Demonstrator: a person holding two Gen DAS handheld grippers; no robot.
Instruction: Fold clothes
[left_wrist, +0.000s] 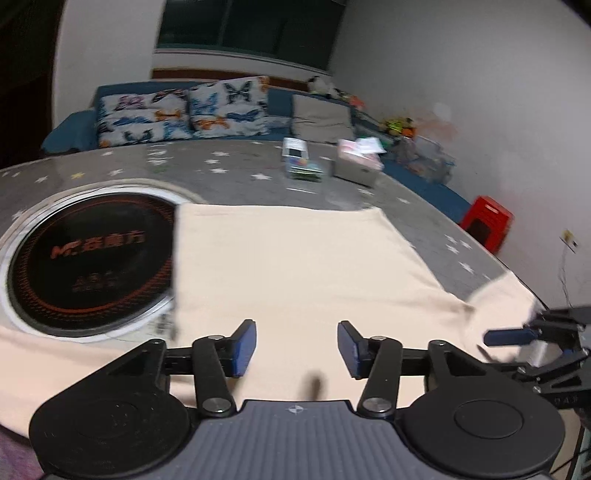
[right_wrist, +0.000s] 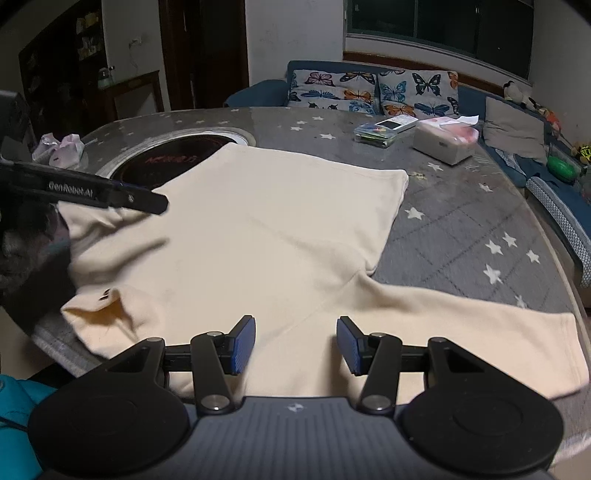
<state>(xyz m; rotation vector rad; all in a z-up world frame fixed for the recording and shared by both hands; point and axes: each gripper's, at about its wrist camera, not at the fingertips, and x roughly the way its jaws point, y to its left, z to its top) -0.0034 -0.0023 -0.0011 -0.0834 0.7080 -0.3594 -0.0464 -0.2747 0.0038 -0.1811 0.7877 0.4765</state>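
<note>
Right wrist view gets the whole cream shirt (right_wrist: 258, 240) spread flat on the grey star-print table (right_wrist: 461, 229), one sleeve trailing right, collar with a button at the near left edge. Left wrist view only gets the shirt's body overlapping the round black cooktop (left_wrist: 92, 258), blurred. Left gripper (left_wrist: 297, 347) jaws apart above the cloth, nothing pinched. Right gripper (right_wrist: 295, 343) jaws likewise apart over the shirt, holding nothing. Right view alone shows a crumpled pink-white wrapper (right_wrist: 62, 147) at the far left table edge. Clear plastic box (right_wrist: 375, 133) holds coloured items, too small to tell. White tissue box (right_wrist: 445, 142) has tissue sticking out. Butterfly cushions (right_wrist: 373, 92) on the blue sofa.
</note>
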